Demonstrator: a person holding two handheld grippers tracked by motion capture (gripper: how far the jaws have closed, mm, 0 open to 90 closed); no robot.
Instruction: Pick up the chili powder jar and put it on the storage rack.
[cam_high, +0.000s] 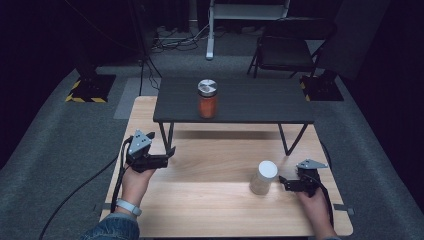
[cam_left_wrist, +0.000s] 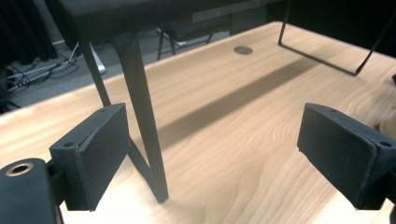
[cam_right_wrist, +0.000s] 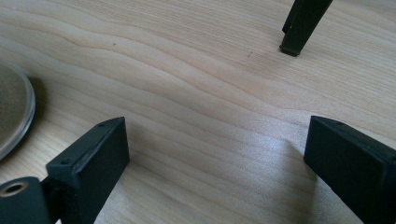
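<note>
A jar of orange-red contents with a metal lid (cam_high: 207, 98) stands on the small dark raised shelf (cam_high: 260, 102). A white-lidded jar of pale contents (cam_high: 263, 177) stands on the wooden table (cam_high: 210, 200), its glass edge (cam_right_wrist: 14, 116) showing at the left of the right gripper view. My left gripper (cam_high: 170, 152) is low at the table's left beside the shelf's left leg (cam_left_wrist: 144, 135); its jaws are open and nothing is between them (cam_left_wrist: 210, 163). My right gripper (cam_high: 282, 181) rests just right of the pale jar, apart from it, open with bare wood between the jaws (cam_right_wrist: 215, 172).
The shelf's thin black legs (cam_high: 292, 140) stand on the table ahead of both grippers. A folding chair (cam_high: 287, 47), stand bases with hazard-striped feet (cam_high: 90, 90) and cables lie on the grey carpet beyond.
</note>
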